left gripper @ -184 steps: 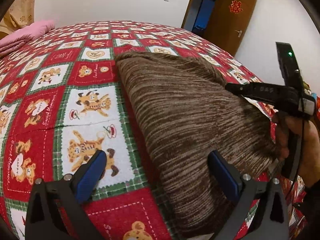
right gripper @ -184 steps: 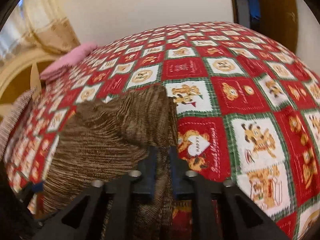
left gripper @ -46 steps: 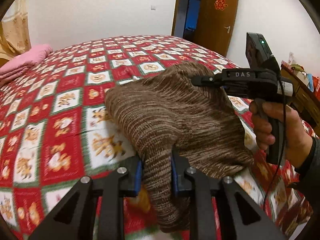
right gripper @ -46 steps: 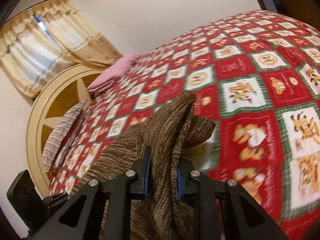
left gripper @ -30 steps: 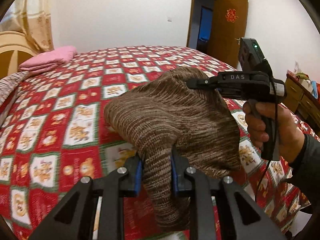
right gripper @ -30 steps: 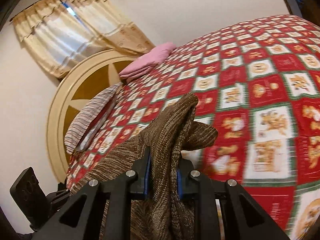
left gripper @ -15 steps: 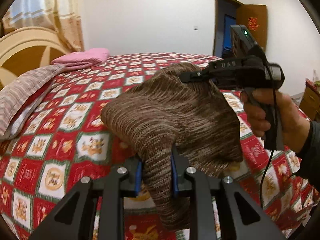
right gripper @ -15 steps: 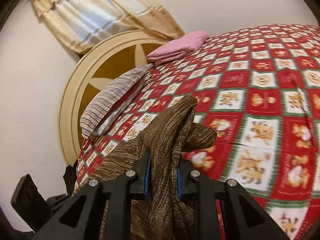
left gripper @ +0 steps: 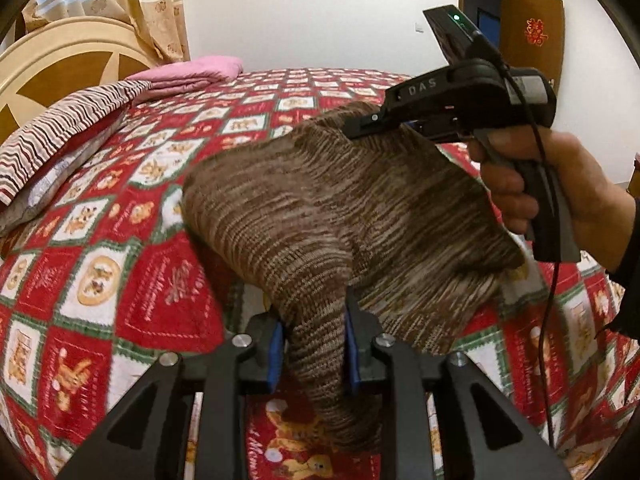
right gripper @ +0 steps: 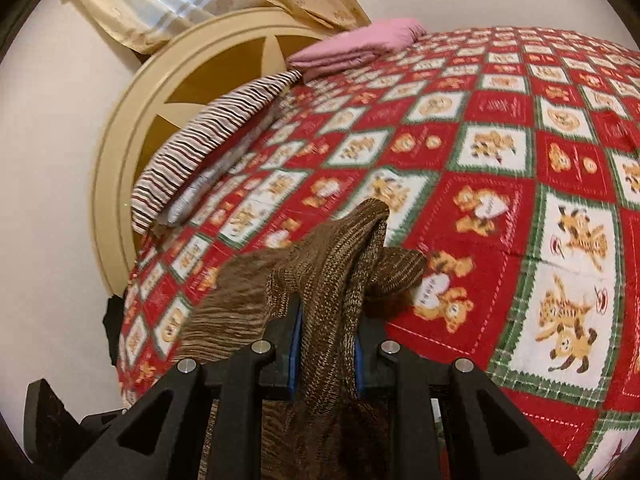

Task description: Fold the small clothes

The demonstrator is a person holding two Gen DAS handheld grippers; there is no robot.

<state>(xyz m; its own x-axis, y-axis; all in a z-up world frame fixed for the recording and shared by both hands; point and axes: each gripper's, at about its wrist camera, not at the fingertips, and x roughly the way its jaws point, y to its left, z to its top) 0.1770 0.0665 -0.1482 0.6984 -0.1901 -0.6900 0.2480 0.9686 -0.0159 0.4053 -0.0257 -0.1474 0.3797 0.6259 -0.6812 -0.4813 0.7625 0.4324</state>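
Observation:
A brown striped knit garment (left gripper: 320, 208) hangs lifted above the red patchwork bed cover (left gripper: 132, 280), held between both grippers. My left gripper (left gripper: 314, 336) is shut on one bunched corner of it. My right gripper (right gripper: 326, 344) is shut on another bunched edge (right gripper: 340, 264). The right gripper also shows in the left wrist view (left gripper: 360, 130), held by a hand, pinching the garment's far top edge. The cloth sags between the two grips.
A striped pillow (left gripper: 52, 136) and a folded pink blanket (left gripper: 192, 74) lie at the head of the bed by the round cream headboard (right gripper: 132, 120). A brown door (left gripper: 528, 32) stands at the far right. The cover shows bear squares.
Both grippers closed on the garment and lifted it off the bed. Over the last second they have swung with it toward the headboard side, and the pillow has come into view.

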